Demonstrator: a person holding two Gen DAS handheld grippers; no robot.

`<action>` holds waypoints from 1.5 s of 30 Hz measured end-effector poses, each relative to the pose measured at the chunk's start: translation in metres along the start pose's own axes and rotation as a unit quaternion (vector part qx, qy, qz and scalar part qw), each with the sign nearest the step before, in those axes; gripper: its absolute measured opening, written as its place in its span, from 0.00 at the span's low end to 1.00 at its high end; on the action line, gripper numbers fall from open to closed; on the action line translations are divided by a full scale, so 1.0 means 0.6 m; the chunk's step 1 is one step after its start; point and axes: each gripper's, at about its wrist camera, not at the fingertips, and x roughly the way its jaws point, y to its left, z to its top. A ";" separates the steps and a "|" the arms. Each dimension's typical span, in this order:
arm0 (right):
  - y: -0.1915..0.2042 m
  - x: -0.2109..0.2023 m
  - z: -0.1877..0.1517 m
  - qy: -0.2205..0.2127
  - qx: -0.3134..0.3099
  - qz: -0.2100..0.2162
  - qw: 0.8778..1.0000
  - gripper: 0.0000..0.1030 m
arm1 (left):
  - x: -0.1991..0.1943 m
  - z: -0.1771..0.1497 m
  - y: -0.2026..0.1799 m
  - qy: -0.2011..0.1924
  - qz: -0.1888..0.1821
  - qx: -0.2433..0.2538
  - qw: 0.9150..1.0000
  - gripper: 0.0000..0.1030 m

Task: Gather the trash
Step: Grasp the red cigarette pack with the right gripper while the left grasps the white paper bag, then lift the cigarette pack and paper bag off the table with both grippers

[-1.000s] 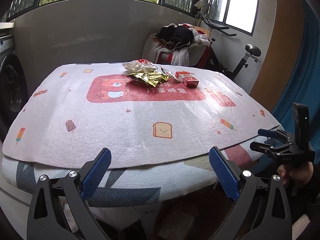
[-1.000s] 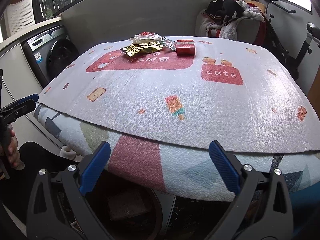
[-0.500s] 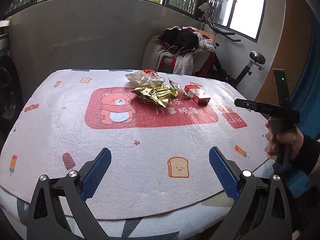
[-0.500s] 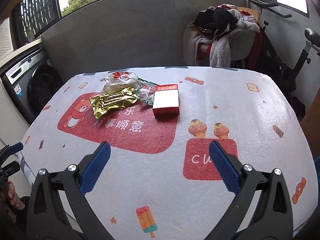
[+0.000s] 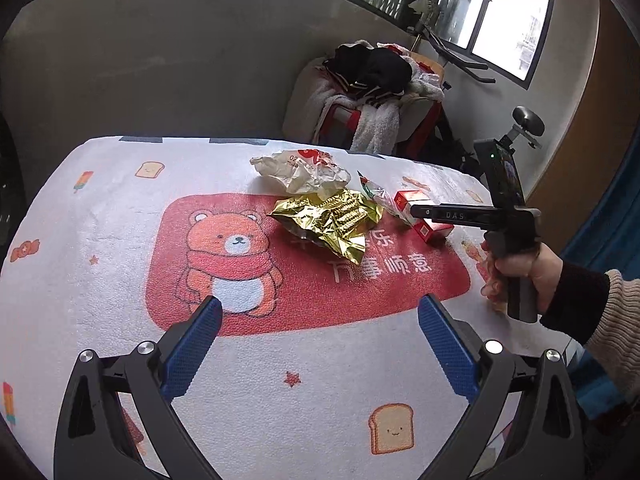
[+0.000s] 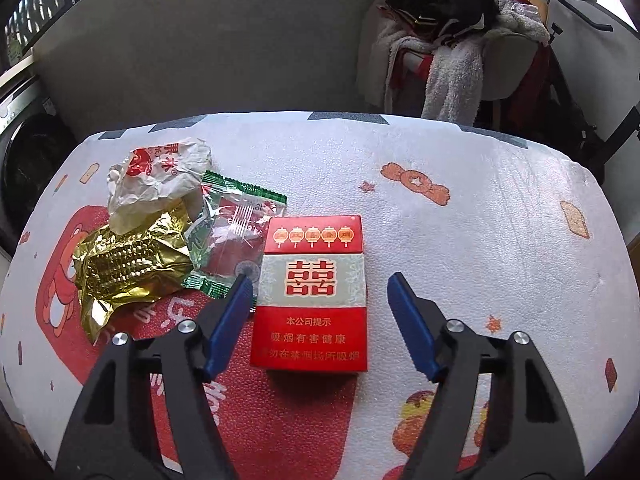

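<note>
Right gripper (image 6: 320,300) closing, jaws astride the red cigarette pack (image 6: 314,296) but pads not yet pressing its long sides; left gripper (image 5: 320,328) spread wide and empty above the mat (image 5: 80,280). Pack probably light and stiff yet crushable, best pinched across those long edges. Lying toward the mat's far edge, touching the clear wrapper (image 6: 236,228), beside gold foil (image 6: 128,268) and white wrapper (image 6: 160,180).

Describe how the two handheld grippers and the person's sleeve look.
Both the left gripper and the right gripper have black angular frames with silver screws and blue textured pads. The right one, in the left wrist view, carries "DAS" lettering, a pistol handle and an upright black device with a green light. The sleeve is dark with a beige knit layer.
</note>
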 end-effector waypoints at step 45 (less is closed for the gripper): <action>-0.004 -0.140 -0.078 -0.061 0.015 0.046 0.997 0.57 | 0.082 0.149 -0.039 0.037 0.022 0.027 0.999 0.49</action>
